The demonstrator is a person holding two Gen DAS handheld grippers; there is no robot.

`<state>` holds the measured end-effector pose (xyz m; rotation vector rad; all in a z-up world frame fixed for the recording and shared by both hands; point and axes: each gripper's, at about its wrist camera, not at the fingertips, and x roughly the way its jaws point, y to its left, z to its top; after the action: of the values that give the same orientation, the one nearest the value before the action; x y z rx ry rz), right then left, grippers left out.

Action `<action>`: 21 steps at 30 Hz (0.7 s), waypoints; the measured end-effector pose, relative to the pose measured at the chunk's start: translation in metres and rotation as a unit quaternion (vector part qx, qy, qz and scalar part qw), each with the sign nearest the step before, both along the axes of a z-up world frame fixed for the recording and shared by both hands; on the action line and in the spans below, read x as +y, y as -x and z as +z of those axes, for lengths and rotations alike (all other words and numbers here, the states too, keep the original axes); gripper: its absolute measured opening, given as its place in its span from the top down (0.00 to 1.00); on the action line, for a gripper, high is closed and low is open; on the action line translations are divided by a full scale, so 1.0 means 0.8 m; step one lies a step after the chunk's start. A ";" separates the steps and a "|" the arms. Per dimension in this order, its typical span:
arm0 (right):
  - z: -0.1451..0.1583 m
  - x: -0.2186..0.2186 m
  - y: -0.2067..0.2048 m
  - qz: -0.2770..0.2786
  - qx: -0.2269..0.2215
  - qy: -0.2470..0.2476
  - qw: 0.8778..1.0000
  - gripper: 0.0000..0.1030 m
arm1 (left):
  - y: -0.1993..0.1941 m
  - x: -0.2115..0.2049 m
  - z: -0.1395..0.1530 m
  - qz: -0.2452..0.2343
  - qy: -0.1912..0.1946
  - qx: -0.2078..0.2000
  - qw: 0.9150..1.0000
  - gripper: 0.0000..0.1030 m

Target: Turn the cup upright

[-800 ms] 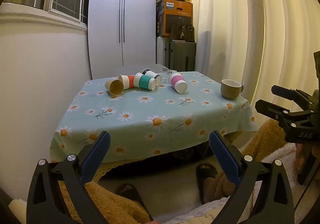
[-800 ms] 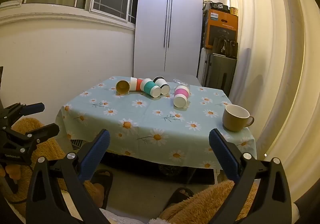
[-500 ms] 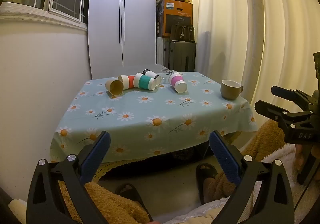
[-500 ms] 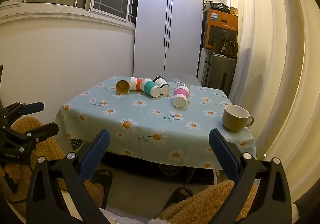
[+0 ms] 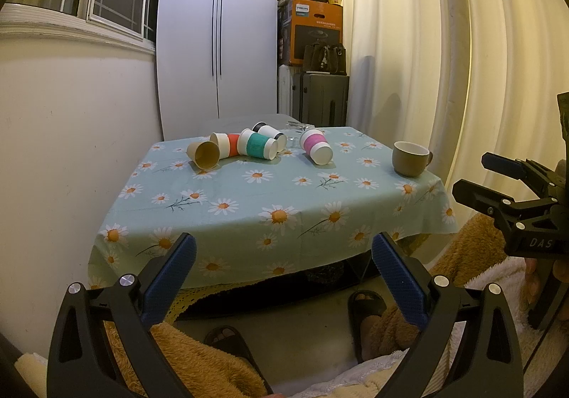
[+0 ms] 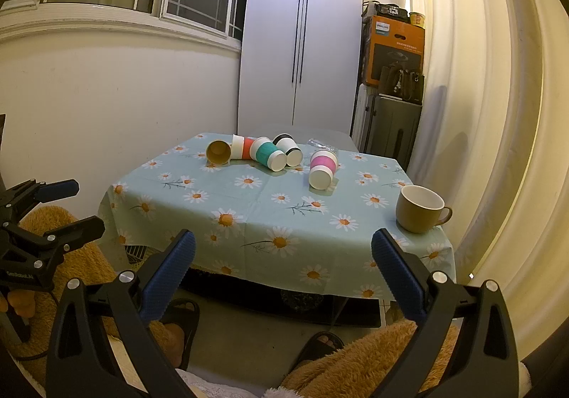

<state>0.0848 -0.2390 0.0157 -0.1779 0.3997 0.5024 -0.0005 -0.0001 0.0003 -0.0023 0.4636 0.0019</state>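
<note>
Several paper cups lie on their sides at the far part of the daisy-print table [image 5: 270,206]: a plain brown cup [image 5: 203,155], a red-banded cup [image 5: 227,144], a teal-banded cup [image 5: 258,145], a black-banded cup [image 5: 270,132] and a pink-banded cup [image 5: 315,146]. They also show in the right wrist view: brown [image 6: 218,152], teal [image 6: 268,154], pink [image 6: 323,168]. My left gripper [image 5: 282,275] is open and empty, short of the table's near edge. My right gripper [image 6: 282,275] is open and empty too, also short of the table.
A brown mug [image 6: 421,208] stands upright at the table's right edge. A white wardrobe [image 6: 302,42], a suitcase [image 6: 393,134] and stacked boxes stand behind the table. Curtains [image 6: 480,113] hang on the right, a wall on the left. Slippered feet are below.
</note>
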 end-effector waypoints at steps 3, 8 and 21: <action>0.000 0.000 0.000 0.000 0.000 0.000 1.000 0.05 | 0.001 0.000 0.000 0.000 0.000 0.000 1.000 0.06; 0.000 0.000 0.000 0.000 0.000 0.001 1.000 0.05 | 0.000 0.000 0.000 0.000 0.000 0.000 1.000 0.06; 0.000 0.000 0.000 0.000 0.001 0.002 1.000 0.05 | 0.002 -0.001 0.001 0.000 0.000 0.001 1.000 0.06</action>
<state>0.0846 -0.2392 0.0155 -0.1806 0.4018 0.5020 -0.0020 -0.0008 0.0007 -0.0021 0.4657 0.0026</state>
